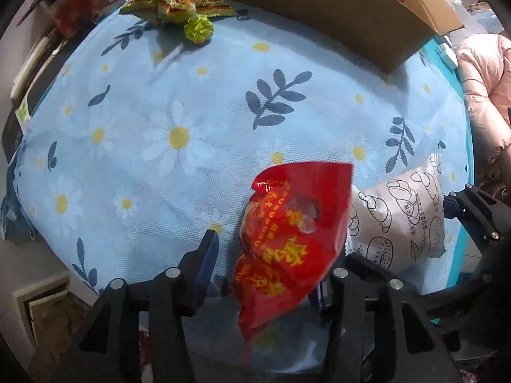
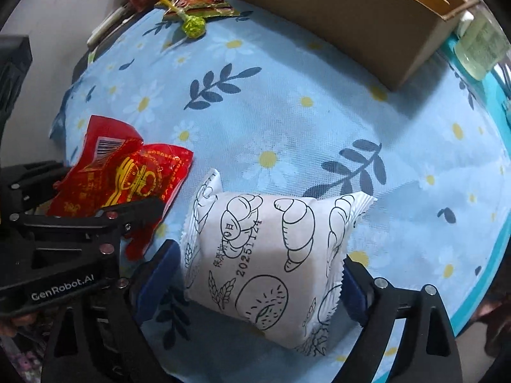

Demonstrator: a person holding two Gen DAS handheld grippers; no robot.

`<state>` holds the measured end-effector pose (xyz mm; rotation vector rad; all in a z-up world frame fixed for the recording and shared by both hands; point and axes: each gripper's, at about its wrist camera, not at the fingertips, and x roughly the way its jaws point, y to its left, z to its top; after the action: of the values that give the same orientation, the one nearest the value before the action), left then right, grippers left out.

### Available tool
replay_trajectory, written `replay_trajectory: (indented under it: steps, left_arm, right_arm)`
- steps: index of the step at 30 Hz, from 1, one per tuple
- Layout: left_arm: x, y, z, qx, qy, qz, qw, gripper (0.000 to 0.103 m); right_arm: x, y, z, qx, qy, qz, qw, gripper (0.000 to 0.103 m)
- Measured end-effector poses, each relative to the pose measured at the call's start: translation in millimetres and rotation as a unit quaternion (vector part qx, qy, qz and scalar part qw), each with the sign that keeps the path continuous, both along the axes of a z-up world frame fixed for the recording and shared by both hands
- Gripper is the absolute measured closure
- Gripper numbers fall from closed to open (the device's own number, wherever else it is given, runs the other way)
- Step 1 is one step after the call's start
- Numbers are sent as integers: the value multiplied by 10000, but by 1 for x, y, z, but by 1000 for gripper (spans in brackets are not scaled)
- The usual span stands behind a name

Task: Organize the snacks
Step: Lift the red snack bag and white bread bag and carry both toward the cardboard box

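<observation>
Little is sorted yet, I judge. The left gripper (image 1: 274,255) has its jaws spread around the red packet (image 1: 287,239); whether they pinch it is unclear. The right gripper (image 2: 262,274) clamps the white bread bag (image 2: 268,261) low over the desk (image 2: 287,127). The box (image 2: 335,9) waits well apart; the lollipop (image 2: 193,27) and far packets (image 2: 198,1) are untouched.

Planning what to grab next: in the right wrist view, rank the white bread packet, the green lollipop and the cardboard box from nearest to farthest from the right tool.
1. White bread packet, between the tool's fingers.
2. Cardboard box, far right.
3. Green lollipop, far left.
</observation>
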<state>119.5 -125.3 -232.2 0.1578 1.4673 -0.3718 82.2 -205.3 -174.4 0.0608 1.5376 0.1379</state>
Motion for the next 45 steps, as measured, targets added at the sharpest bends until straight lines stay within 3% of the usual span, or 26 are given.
replay_trajectory:
  steps: [3,4,8,27,45]
  left_arm:
    - [-1,0,0,-37,-57,29,10000,58]
    - [-2,3,0,-14,-72,28,10000,67]
    - [0,8,2,-131,12,150,9998,68]
    - [-7,34,60,-361,-299,187,9987,69]
    - [21,41,112,-619,-822,242,9944,69]
  right_arm:
    - [-1,5,4,-97,-107,91,9999,35]
    - [-1,5,5,-48,-94,79,9999,37]
    - [-3,2,10,56,-107,60,9999,44]
    - [-8,14,48,459,-403,312,9976,55]
    - [31,5,102,574,-1011,178,9931,60]
